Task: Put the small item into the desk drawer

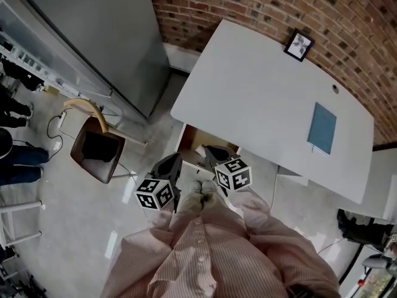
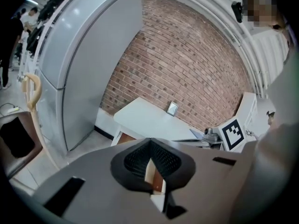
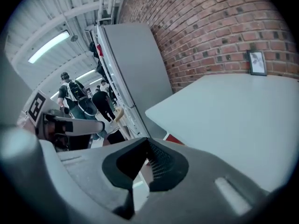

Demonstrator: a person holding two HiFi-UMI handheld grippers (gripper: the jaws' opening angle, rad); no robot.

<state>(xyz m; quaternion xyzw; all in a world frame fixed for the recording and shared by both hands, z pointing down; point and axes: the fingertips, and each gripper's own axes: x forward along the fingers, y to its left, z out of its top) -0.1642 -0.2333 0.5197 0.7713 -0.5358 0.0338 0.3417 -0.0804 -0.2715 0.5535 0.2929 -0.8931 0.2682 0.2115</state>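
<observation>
- Your left hand-held gripper [image 2: 150,144] has its jaws closed tip to tip, with nothing between the pads.
- Your right hand-held gripper [image 3: 148,147] is likewise closed and empty.
- You hold both close to your chest, side by side above the floor, just short of the counter [image 1: 260,98].
- The drawer [image 1: 192,143] stands open under the counter's near edge, its brown inside showing.
- The small item cannot be made out in any view, and neither gripper carries it.
- On the counter, a picture frame [image 1: 299,45] stands by the brick wall and a blue-grey notebook [image 1: 322,128] lies flat, well apart from it.
</observation>
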